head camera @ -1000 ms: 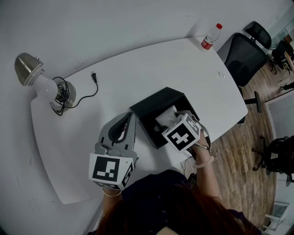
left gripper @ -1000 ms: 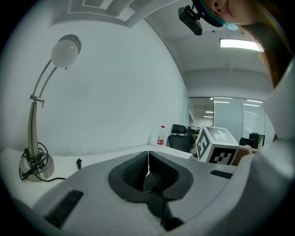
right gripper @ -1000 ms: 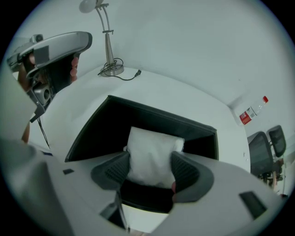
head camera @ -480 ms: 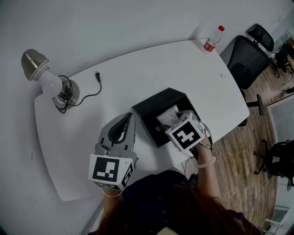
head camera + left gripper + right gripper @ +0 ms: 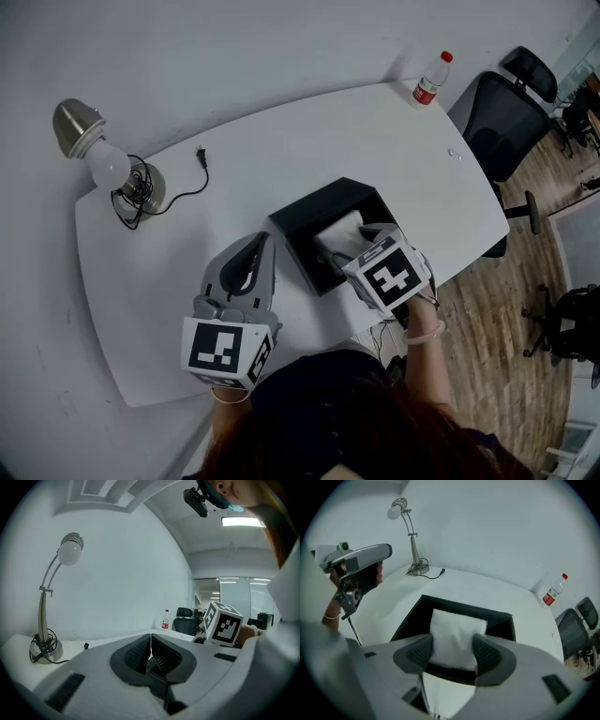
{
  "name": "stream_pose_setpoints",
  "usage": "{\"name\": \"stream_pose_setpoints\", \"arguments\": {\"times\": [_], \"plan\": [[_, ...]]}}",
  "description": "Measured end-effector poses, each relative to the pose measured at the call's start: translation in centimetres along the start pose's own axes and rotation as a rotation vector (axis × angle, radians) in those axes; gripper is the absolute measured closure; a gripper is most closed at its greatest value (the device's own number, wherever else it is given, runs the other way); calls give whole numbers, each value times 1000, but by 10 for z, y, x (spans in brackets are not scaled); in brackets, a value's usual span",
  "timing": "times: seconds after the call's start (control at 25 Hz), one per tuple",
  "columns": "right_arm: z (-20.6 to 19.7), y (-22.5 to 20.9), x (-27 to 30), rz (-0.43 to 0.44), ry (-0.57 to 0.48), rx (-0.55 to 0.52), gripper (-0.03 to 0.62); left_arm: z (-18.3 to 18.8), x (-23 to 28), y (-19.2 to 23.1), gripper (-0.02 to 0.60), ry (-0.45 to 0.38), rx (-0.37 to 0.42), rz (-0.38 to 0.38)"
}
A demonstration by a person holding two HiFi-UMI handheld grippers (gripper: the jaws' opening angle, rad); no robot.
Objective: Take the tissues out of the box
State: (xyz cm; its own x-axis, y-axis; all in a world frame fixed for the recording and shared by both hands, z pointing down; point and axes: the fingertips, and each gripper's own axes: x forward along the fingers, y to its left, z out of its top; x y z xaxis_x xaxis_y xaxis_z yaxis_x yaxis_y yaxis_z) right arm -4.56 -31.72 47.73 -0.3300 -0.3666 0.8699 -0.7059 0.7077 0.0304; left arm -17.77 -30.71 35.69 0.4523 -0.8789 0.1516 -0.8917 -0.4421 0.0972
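White tissues [image 5: 457, 625] pinched by right gripper [image 5: 452, 651] fingers, base hidden; left gripper [image 5: 151, 649] clenched empty.

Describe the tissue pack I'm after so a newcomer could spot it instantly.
On the white rounded table, find the open black box near the person's edge. The soft white tissue pack stands inside it, pinched at its sides by the right gripper; it is the only white thing in that dark box.

right gripper [image 5: 452, 651] has drawn slightly back over the box [image 5: 307, 216], gripping the tissues [image 5: 457, 623]
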Motion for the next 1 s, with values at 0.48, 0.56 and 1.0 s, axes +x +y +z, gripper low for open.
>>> {"name": "stream_pose_setpoints", "arguments": {"times": [0.48, 0.56, 1.0], "plan": [[10, -1, -24, -17, -187, 28, 309, 4, -18, -15, 555, -8, 22, 13], [10, -2, -27, -25, -215, 24, 309, 5, -21, -19, 555, -8, 27, 12], [18, 6, -50, -63, -374, 42, 309, 6, -40, -33, 555, -22, 41, 18]]}}
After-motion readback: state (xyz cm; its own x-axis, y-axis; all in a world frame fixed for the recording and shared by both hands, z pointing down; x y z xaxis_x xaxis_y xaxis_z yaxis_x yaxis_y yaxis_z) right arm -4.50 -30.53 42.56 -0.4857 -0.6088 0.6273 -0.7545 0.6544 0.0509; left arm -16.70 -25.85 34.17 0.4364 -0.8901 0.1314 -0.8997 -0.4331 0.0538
